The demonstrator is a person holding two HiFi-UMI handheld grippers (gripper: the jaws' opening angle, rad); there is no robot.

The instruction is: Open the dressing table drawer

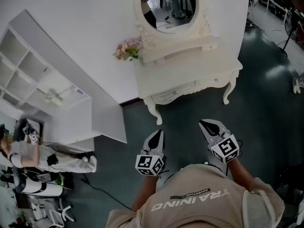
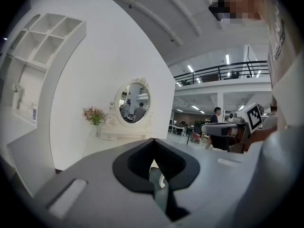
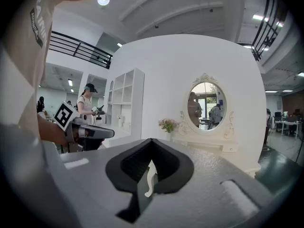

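A white dressing table (image 1: 190,63) stands against the white wall, with an oval mirror (image 1: 168,6) above it and a small bunch of flowers (image 1: 128,49) at its left end. Its two front drawers (image 1: 173,95) (image 1: 214,81) are closed. Both grippers hover over the dark floor, well short of the table and pointing at it. The left gripper (image 1: 160,132) is shut and holds nothing. The right gripper (image 1: 203,122) is also shut and empty. In the left gripper view the jaws (image 2: 153,140) meet below the mirror (image 2: 134,102). In the right gripper view they (image 3: 152,140) meet left of the table (image 3: 209,146).
A white open shelf unit (image 1: 38,80) stands to the left of the table. Another person (image 1: 28,156) with equipment is at the lower left. Dark green floor (image 1: 190,115) lies between me and the table's curved legs (image 1: 154,115).
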